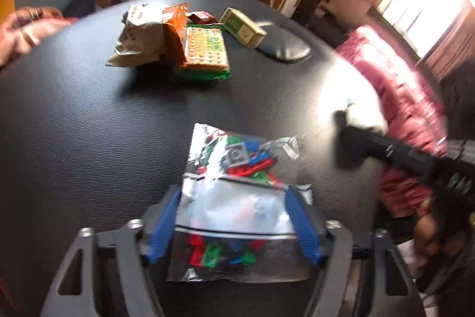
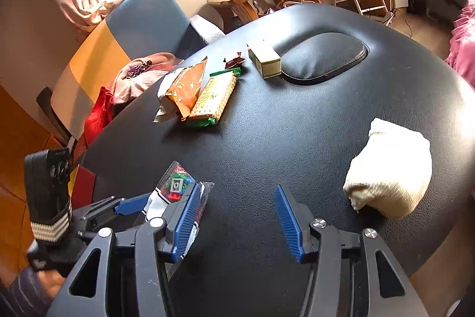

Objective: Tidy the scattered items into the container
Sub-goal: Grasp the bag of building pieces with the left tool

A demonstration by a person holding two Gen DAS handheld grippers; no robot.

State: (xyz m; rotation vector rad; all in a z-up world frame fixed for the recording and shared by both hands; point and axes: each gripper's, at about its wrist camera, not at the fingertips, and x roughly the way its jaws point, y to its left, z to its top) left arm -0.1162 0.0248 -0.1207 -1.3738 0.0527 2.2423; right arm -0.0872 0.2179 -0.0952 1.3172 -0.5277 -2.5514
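Now on the table (image 1: 74, 124): a black padded top carries several scattered items, some toward its far edge and some toward its near edge.
Bag of bricks (image 1: 237, 156): a clear plastic bag of red, green, blue and grey bricks near the near edge, its nearer half lying between the fingers of the left gripper.
Left gripper (image 1: 233, 190): its blue pads lie against both side edges of the bag, pinching it; the plastic is buckled between them.
Right gripper (image 2: 237, 189): its jaws stand spread over bare table near the near edge, with nothing between them; the bag shows just behind its left finger (image 2: 187, 216).
Cloth bundle (image 2: 389, 168): a cream knitted roll near the right edge, apart from the right gripper's fingers.
Snack pile: toward the far edge, a green cracker packet (image 1: 204, 49) lies flat; an orange packet (image 1: 175, 28) and a pale crumpled packet (image 1: 139, 34) overlap beside it.
Red wrapper (image 1: 203, 17): small, just behind the cracker packet.
Small box (image 1: 243, 27): green and cream, near the far edge, touching the oval cushion (image 1: 283, 46) set into the top.
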